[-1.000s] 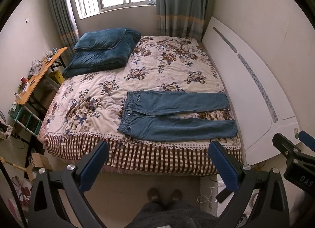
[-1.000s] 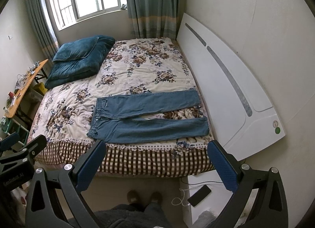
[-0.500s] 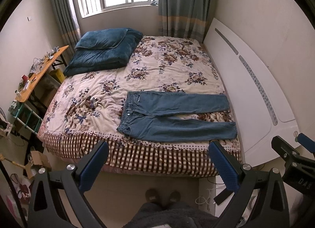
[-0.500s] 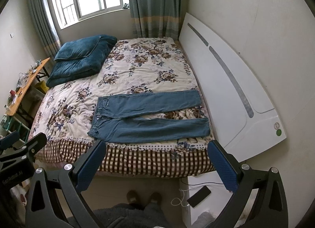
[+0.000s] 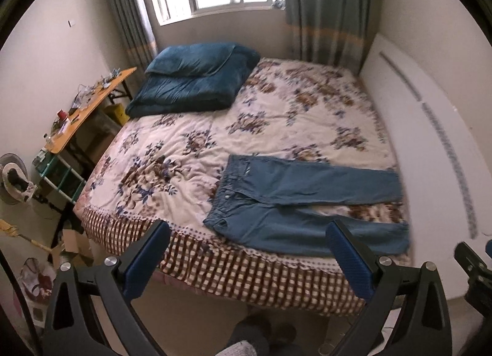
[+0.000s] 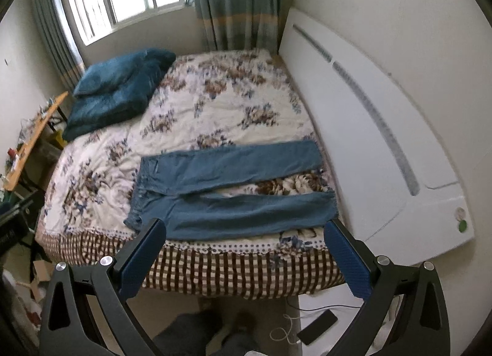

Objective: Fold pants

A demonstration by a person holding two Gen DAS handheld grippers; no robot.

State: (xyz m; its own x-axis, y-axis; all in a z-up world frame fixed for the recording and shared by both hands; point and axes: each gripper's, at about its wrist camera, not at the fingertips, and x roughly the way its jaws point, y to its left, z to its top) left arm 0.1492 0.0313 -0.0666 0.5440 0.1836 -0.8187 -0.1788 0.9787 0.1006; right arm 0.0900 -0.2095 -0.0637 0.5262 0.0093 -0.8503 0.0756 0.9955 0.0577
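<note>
While I hold both sets of fingers spread, empty: pants (image 5: 295,202) flat on bed (image 5: 190,147) beyond left gripper (image 5: 249,251), right gripper (image 6: 246,248).

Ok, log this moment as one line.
stage: approach | pants: flat, unfolded, near bed edge | left gripper: open, empty | right gripper: open, empty | contact: none

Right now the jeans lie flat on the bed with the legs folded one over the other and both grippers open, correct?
Not quite. The jeans lie flat on the bed, but the legs are spread apart, bedspread showing between them in the right wrist view. Both grippers are open.
</note>
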